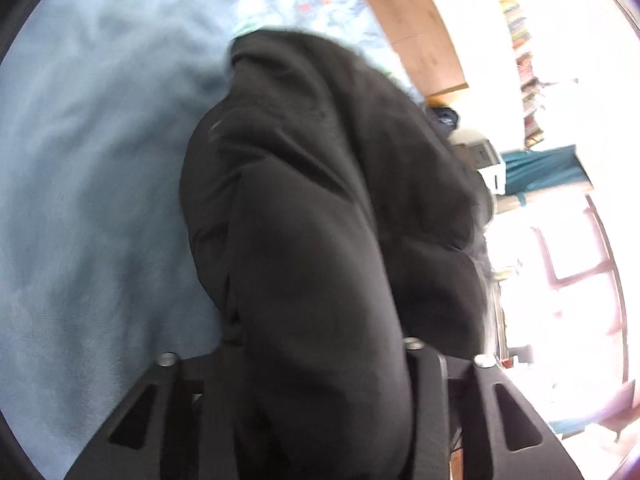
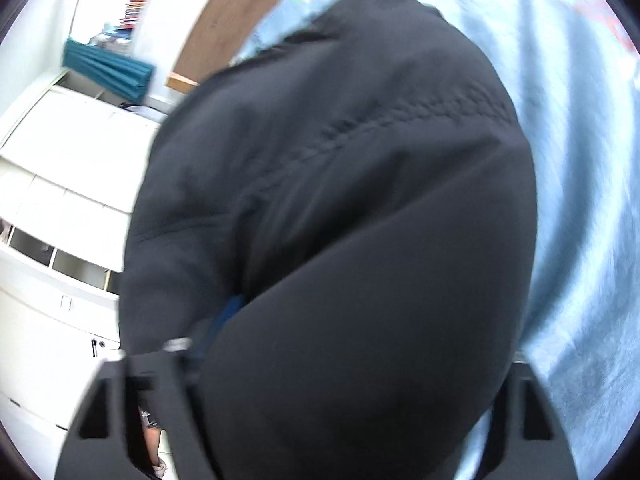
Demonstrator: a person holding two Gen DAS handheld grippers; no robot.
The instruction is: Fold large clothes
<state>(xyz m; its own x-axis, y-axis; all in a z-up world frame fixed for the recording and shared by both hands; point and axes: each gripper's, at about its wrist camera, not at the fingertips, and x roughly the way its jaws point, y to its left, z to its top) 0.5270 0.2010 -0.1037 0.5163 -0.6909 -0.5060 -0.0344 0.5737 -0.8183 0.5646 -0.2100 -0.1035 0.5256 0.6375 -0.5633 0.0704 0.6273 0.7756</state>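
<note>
A large black garment (image 1: 320,200) of thick padded cloth lies bunched on a light blue bedsheet (image 1: 80,160). In the left wrist view a thick fold of it fills the gap between the fingers of my left gripper (image 1: 320,352), which is shut on it. In the right wrist view the same black garment (image 2: 340,200), with a stitched seam across it, bulges out from my right gripper (image 2: 348,356). Its fingers press in on the cloth from both sides. The fingertips of both grippers are hidden under the fabric.
The blue bedsheet (image 2: 580,160) spreads wide around the garment. A wooden headboard (image 1: 408,20) stands at the far end of the bed. White cabinets (image 2: 60,160), a teal cloth (image 2: 108,68) and a bookshelf (image 1: 520,40) line the wall beside the bed.
</note>
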